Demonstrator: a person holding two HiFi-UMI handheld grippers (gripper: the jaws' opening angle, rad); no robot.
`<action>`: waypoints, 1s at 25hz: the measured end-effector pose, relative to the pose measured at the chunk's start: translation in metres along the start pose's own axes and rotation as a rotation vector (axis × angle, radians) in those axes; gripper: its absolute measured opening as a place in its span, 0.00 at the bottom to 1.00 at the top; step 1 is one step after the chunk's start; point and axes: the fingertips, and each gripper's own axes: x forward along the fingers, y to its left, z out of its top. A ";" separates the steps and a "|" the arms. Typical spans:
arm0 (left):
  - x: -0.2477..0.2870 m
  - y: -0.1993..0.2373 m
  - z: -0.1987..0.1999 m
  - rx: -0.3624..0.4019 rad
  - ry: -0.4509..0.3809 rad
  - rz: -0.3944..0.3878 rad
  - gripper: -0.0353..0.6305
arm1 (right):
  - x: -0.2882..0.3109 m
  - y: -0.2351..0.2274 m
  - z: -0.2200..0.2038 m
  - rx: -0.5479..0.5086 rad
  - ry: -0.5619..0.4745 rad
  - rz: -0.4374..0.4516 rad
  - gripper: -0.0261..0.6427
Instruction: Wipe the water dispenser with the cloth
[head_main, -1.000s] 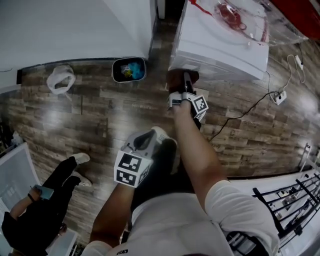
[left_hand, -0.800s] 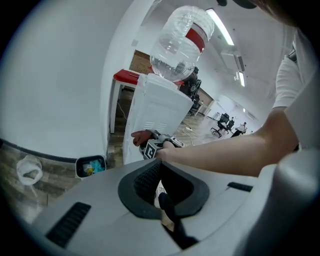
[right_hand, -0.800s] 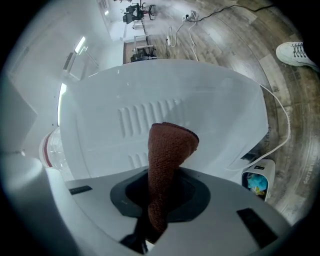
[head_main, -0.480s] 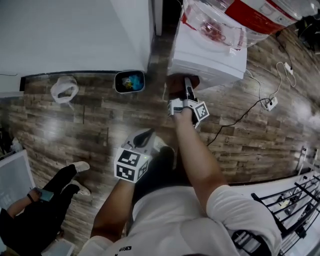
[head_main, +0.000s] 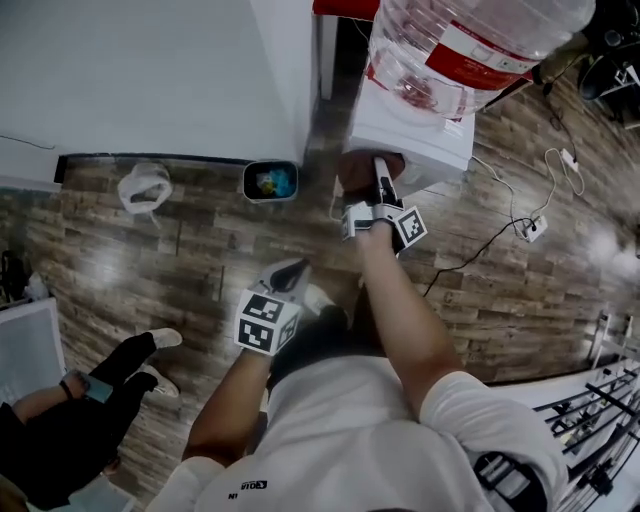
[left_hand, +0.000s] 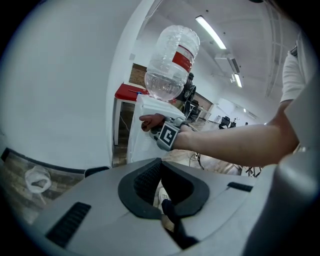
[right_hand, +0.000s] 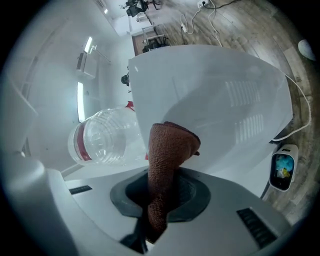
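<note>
The white water dispenser (head_main: 415, 130) stands by the wall with a clear bottle (head_main: 470, 40) upside down on top. My right gripper (head_main: 377, 178) is shut on a brown cloth (head_main: 362, 166) and holds it against the dispenser's near upper edge. In the right gripper view the cloth (right_hand: 167, 155) sticks up from the right gripper (right_hand: 162, 195) onto the white dispenser panel (right_hand: 225, 100), with the bottle (right_hand: 105, 137) to the left. My left gripper (head_main: 283, 280) hangs lower, away from the dispenser. In its own view the left gripper (left_hand: 162, 187) is shut with nothing in it.
A small bin (head_main: 270, 181) stands by the wall left of the dispenser, and a white bag (head_main: 143, 188) lies further left. A cable runs to a power strip (head_main: 528, 228) on the wooden floor at the right. A person (head_main: 70, 420) sits at lower left.
The head view has shifted, bringing the bottle more into view. My right gripper still holds the cloth on the dispenser's edge. The left gripper has barely moved.
</note>
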 end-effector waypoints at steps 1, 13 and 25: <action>-0.003 0.000 0.000 -0.002 -0.004 0.004 0.04 | 0.000 0.008 -0.001 -0.003 0.005 0.006 0.12; -0.033 -0.011 0.007 0.010 -0.032 0.010 0.04 | 0.015 0.065 -0.009 -0.046 0.023 0.050 0.12; -0.034 -0.013 0.015 -0.029 -0.073 0.048 0.04 | 0.008 0.083 -0.001 -0.136 0.151 0.010 0.12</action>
